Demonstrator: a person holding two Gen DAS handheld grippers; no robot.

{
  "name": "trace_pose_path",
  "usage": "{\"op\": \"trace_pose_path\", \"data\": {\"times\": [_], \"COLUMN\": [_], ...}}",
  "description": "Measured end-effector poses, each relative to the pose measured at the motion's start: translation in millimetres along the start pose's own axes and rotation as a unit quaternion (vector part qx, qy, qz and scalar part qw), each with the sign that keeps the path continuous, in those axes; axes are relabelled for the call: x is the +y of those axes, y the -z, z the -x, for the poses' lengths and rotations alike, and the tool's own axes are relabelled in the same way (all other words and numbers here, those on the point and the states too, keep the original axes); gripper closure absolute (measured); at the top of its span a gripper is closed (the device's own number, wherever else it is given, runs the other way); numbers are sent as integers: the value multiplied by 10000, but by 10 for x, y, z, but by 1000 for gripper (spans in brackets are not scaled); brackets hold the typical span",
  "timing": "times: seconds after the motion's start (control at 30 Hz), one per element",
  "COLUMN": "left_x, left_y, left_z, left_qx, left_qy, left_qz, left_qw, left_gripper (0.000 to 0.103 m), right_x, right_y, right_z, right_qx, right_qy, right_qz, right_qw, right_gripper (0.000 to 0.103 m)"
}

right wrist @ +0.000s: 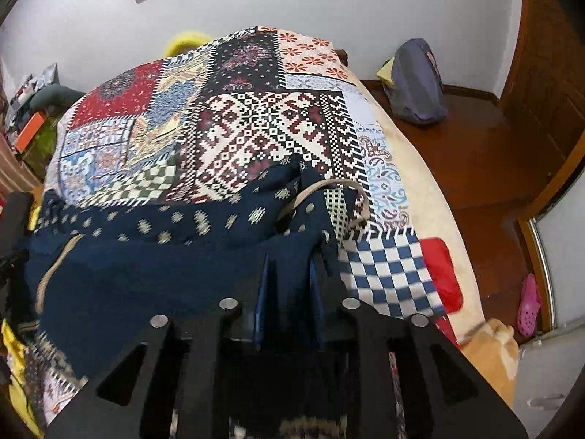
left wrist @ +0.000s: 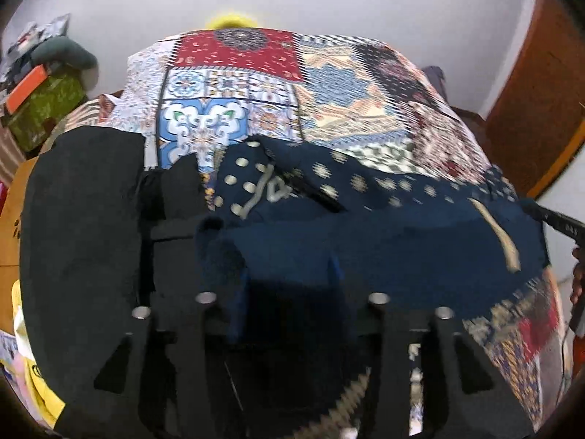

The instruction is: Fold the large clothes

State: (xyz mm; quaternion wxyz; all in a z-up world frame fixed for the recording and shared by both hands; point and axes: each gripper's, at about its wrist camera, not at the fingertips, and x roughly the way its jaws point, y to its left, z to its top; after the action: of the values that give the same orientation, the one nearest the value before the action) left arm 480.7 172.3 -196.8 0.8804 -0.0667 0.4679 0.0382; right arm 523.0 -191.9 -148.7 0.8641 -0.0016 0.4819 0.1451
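Across the patchwork bedspread (right wrist: 256,124) lies the navy dotted garment (right wrist: 153,256), stretched between both grippers. Left gripper (left wrist: 289,270) has its jaws partly apart with navy cloth bunched between them; right gripper (right wrist: 289,274) shows a narrow gap, fabric running through it.

Navy dotted garment (right wrist: 153,256) bunched flat on patchwork bedspread (right wrist: 263,124)
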Motion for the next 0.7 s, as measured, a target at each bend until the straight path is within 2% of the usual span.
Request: {"op": "trace_pose_path", "data": {"times": [0.1,0.17,0.33,0.53,0.7], "left_x": [-65,-81,-100,-209,-352], "left_y": [60,114,355,643,693], "left_z": [201,311,418,249,98], "left_qx": [-95,-148,-61,306,356], "left_qy": [54,103,378,409,360], "left_qz": [-129,-157,-36,-176,-436], "left_qw": [9999,9997,9993,9985,9978], "left_gripper": [53,51,49,49,49], "right_x": [13,23,204,416,497], "right_y": [51,110,335,658,828], "right_z": [254,404,704,684,473], "right_qx": [-146,-263,-456,-306,-59], "right_qy": [74,49,-31,-406,-551], "right_qz": [83,129,549,715,651], "right_qw": [9998,9996,9974,9961,9963], "right_gripper": [79,71,67,67,67]}}
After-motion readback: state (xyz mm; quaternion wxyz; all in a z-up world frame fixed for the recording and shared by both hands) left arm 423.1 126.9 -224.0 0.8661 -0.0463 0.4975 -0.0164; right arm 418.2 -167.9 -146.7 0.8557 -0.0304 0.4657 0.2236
